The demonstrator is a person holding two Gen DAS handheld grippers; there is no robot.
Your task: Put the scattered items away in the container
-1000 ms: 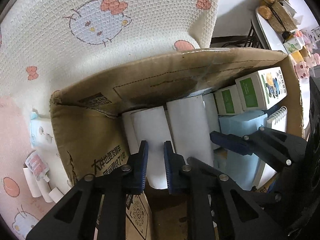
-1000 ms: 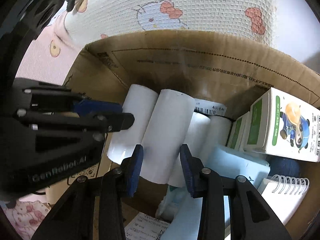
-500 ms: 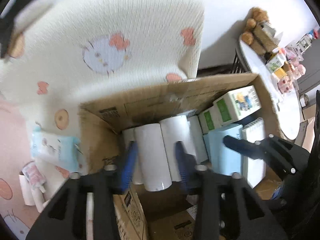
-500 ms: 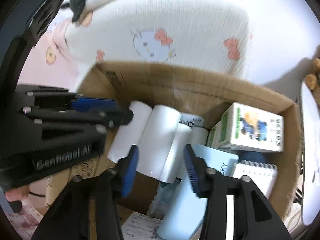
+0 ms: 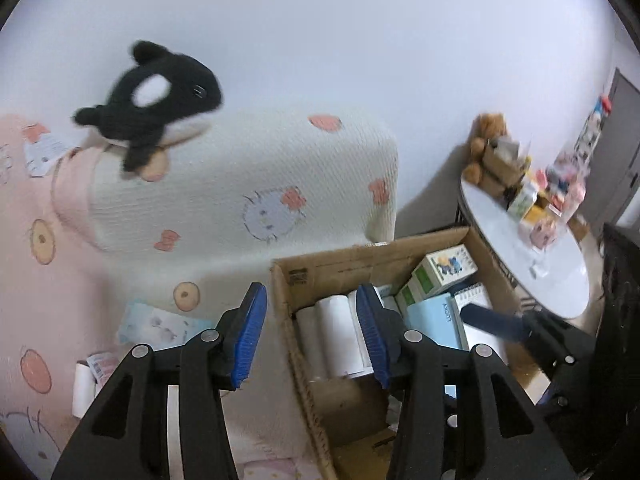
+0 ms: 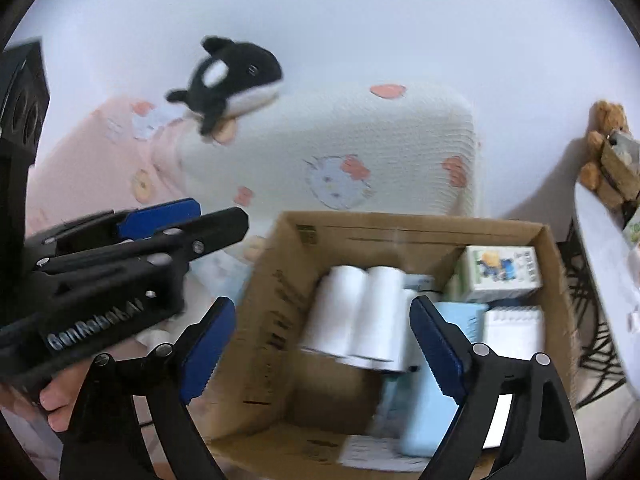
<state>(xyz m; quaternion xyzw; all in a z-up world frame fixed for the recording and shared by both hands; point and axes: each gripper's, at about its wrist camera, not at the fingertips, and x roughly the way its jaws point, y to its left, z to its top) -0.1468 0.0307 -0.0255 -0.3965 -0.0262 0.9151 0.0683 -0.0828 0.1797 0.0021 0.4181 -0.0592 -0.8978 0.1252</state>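
Both grippers — left [image 5: 312,330], right [image 6: 320,346] — hang wide and empty above the box [image 6: 400,226], rolls [image 6: 356,312] inside. Next, probably: reach for the loose rolls [image 5: 82,392] on the bed — left of the box.

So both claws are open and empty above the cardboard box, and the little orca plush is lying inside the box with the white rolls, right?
Not quite. The orca plush is not in the cardboard box; it sits up on the cushions behind it, as the right wrist view shows. The rest holds: the left claw and right claw are both open and empty, and the white rolls lie inside the box.
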